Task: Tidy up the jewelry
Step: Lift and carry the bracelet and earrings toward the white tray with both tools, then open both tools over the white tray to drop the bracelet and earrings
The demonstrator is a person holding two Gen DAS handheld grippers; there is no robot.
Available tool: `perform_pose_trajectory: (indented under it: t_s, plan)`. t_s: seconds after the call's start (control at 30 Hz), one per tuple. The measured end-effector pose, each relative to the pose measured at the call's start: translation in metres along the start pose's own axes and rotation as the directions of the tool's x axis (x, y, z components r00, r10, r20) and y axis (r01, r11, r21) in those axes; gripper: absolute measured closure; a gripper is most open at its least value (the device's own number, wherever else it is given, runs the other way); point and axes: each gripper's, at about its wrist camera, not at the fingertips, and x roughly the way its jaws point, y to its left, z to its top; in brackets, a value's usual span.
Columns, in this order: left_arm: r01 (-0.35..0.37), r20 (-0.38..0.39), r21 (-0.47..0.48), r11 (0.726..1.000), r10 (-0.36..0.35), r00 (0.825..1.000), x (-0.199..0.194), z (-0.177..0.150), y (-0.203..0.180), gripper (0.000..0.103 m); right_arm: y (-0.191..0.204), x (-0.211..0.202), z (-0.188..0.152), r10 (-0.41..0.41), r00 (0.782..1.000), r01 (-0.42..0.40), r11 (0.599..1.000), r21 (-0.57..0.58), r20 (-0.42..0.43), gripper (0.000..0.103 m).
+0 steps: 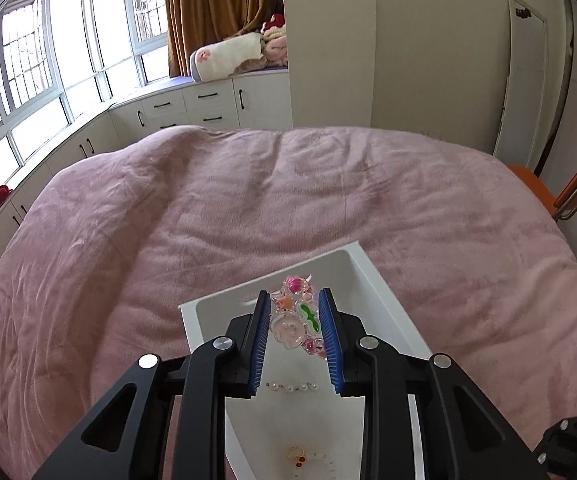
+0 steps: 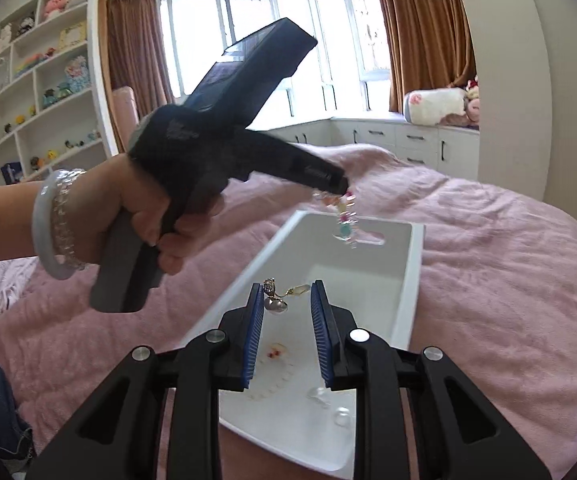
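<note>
Our left gripper (image 1: 294,330) clamps a chunky clear-bead bracelet (image 1: 297,316); our right gripper (image 2: 284,332) stands parted, an earring touching one finger, grip unclear, above the white plastic tray (image 2: 416,264) on the pink bed blanket (image 1: 248,200).

The pink bedspread (image 1: 248,208) filling the middle of both views is soft, matt, fleecy cloth, lightly creased. On it, the white tray (image 1: 372,280) at lower centre looks like smooth plastic with a faint sheen. The bead bracelet (image 1: 296,316) is clear, glossy plastic or glass with coloured inlays. The left gripper (image 1: 294,344) has matt black plastic arms, ribbed blue pads (image 1: 262,344) and shiny metal pins. In the right wrist view, a gold-toned metal earring (image 2: 274,300) with a glossy pearl drop shows at lower centre, and brown curtains (image 2: 416,28) of matt cloth hang upper right.
</note>
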Motion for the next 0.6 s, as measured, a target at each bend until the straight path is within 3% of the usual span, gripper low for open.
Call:
perform_pose_trajectory:
  t_s: [0.2,0.33,0.6]
  plan:
    - [-0.026,-0.125,0.046,0.999,0.031,0.992,0.035,-0.016,-0.004,0.073,-0.007,0.029,-0.004,-0.044,0.988,0.038,0.998,-0.041,-0.151,0.078]
    - [-0.031,-0.151,0.092,0.995,0.045,0.988,0.052,-0.020,-0.010,0.073,0.001,0.048,-0.014,-0.063,0.966,0.039,0.994,-0.101,-0.249,0.078]
    - [-0.078,-0.229,0.097,0.992,0.098,0.968,0.087,-0.032,-0.007,0.073,0.008,0.068,-0.027,-0.060,0.947,0.015,0.989,-0.144,-0.316,0.078]
